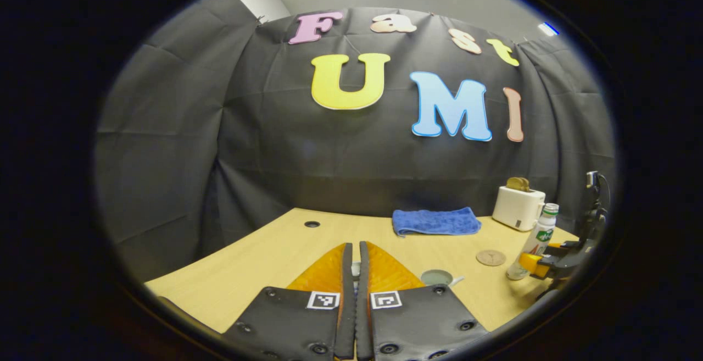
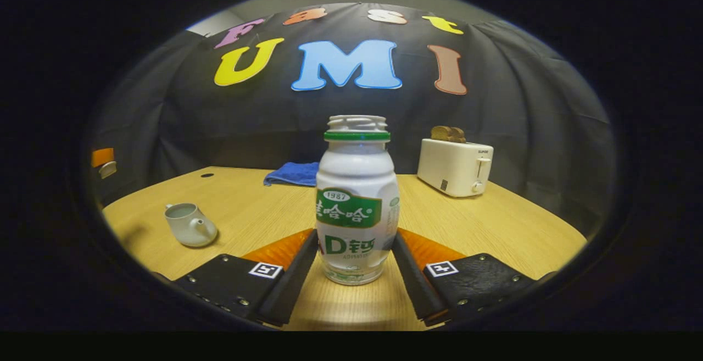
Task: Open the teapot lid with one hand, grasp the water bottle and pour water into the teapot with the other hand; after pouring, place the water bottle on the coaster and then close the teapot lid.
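- Desk (image 2: pixel 483 223): light wood-grain top, set against the black cloth booth wall; a small dark round hole (image 1: pixel 312 223) sits near its far left edge in the left gripper view.
- Left hand-held gripper (image 1: pixel 355 262): fingers pressed together with only a thin slit between them, raised over the desk. A small pale piece shows in the slit near the tips; whether it is pinched there cannot be told.
- Small pale-green ceramic teapot (image 2: pixel 189 225): upright on the desk at the left of the right gripper view, spout toward the camera, top open with no lid on it. In the left gripper view its open rim (image 1: pixel 437 277) shows just right of the left fingers.
- Blue folded cloth towel (image 1: pixel 435 221): flat at the back of the desk, near the wall.
- Round brown coaster (image 1: pixel 490 257): flat on the desk, bare, between the teapot and the bottle.
- White plastic water bottle with green neck ring and green label (image 2: pixel 357 201): upright on the desk, uncapped, well apart from the teapot and near the coaster, not on it.
- Right hand-held gripper (image 2: pixel 356 259): fingers spread to either side of the bottle's lower body, close against it; firm pressing cannot be told.
- White two-slot toaster with brown bread slices (image 2: pixel 456 166): at the back right of the desk.
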### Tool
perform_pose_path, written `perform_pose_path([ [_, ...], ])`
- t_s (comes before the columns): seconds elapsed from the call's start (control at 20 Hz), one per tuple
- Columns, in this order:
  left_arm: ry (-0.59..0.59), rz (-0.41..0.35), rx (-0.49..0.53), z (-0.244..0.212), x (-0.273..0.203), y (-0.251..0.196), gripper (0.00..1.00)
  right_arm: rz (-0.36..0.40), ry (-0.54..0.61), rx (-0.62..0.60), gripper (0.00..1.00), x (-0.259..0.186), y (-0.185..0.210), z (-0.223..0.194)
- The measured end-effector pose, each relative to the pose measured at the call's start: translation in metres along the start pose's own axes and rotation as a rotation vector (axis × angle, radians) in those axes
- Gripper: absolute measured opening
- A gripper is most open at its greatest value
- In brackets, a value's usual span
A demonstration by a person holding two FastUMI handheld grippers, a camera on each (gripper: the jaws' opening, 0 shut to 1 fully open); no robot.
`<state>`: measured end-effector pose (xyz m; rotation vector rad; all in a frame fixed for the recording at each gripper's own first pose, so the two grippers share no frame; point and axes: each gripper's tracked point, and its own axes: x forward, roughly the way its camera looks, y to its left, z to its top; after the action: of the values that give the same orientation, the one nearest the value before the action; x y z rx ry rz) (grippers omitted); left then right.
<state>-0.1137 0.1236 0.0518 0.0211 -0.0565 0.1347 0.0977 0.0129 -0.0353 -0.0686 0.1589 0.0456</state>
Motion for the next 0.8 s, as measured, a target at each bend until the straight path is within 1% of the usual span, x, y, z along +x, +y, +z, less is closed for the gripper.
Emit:
perform_pose_path([
  [0.05, 0.003, -0.007, -0.004, -0.003, 0.0, -0.002, 0.11, 0.0, -0.001, -0.008, 0.8, 0.001, 0.0, 0.0],
  [0.1, 0.006, -0.012, -0.006, -0.006, 0.001, -0.004, 0.06, 0.001, -0.004, -0.016, 0.78, 0.001, 0.001, 0.001],
  [0.15, 0.009, -0.018, -0.007, -0.008, 0.001, -0.007, 0.06, 0.003, -0.005, -0.027, 0.78, 0.0, 0.003, 0.001],
  [0.2, 0.013, -0.024, -0.007, -0.01, 0.001, -0.01, 0.11, 0.003, -0.006, -0.039, 0.78, 0.0, 0.004, 0.001],
  [0.3, 0.019, -0.038, -0.009, -0.013, 0.003, -0.015, 0.11, -0.009, -0.005, -0.085, 0.78, -0.001, 0.003, 0.002],
  [0.4, 0.02, -0.047, -0.015, -0.015, 0.002, -0.019, 0.11, -0.033, -0.007, -0.164, 0.78, -0.003, 0.0, 0.005],
  [0.5, 0.026, -0.058, -0.025, -0.02, 0.004, -0.023, 0.11, -0.052, -0.011, -0.25, 0.71, -0.003, -0.001, 0.009],
  [0.65, 0.038, -0.066, -0.033, -0.028, 0.003, -0.025, 0.11, -0.069, -0.03, -0.35, 0.72, -0.005, 0.005, 0.019],
  [0.8, 0.045, -0.063, -0.051, -0.033, 0.003, -0.021, 0.11, -0.11, -0.065, -0.495, 0.73, -0.007, 0.01, 0.035],
])
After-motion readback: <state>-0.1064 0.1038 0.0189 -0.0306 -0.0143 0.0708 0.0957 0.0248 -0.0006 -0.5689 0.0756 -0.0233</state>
